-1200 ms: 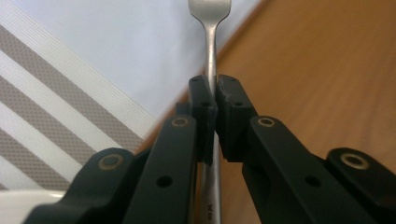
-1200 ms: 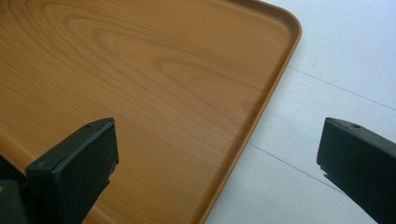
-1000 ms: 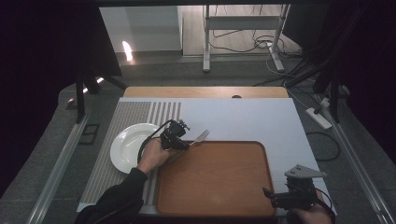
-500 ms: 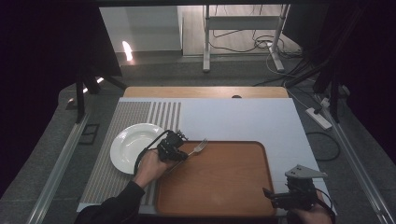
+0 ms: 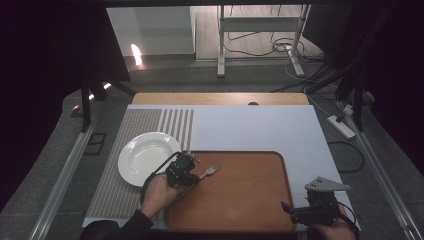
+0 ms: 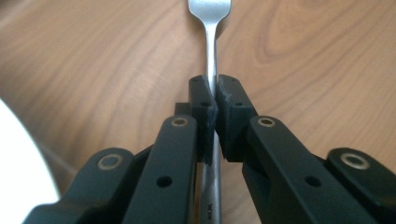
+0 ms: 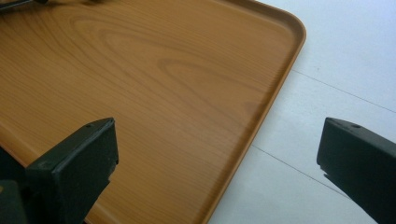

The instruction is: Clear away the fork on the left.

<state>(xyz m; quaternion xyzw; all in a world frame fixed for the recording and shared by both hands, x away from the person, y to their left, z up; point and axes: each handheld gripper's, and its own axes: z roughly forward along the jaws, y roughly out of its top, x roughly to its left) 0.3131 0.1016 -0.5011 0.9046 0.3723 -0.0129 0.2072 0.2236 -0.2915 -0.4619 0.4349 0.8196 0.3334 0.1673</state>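
Just inside tray (image 5: 240, 210) edge, fork (image 5: 212, 168) clamped

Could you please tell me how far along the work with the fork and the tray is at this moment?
Done: the left gripper has picked up the fork, its jaws shut on the handle. In hand: the fork is held over the left part of the wooden tray, prongs pointing toward the tray's middle. Left: setting it down and letting go. The plate sits beside the tray, and the right gripper waits open at the tray's near right corner.

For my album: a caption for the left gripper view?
Left gripper clamps a fork by its handle above a wooden tray.
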